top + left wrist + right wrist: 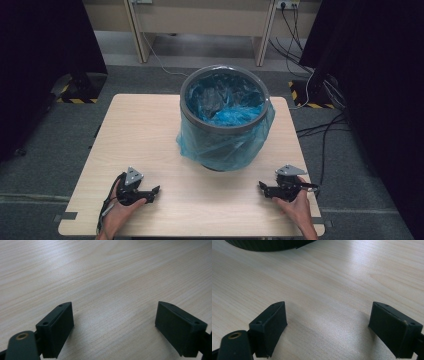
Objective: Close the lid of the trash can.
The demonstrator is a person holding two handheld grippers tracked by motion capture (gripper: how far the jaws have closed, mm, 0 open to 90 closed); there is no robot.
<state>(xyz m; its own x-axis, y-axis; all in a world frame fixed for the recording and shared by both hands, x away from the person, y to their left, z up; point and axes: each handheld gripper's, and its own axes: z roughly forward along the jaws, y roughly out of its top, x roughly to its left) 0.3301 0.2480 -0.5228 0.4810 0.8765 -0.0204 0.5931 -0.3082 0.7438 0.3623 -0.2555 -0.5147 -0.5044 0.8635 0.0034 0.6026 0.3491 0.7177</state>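
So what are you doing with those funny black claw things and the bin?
A person is holding a claw tool in each hand, the left gripper and the right gripper, low over the near part of a wooden table. Both grippers are open and hold nothing. Farther back stands a grey bin lined with a blue plastic bag folded over its rim. Nobody is touching the bin.

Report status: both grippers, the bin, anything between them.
Left gripper open, empty, low over table. Right gripper open, empty. Bin upright, blue liner folded over rim. Nothing in the way.
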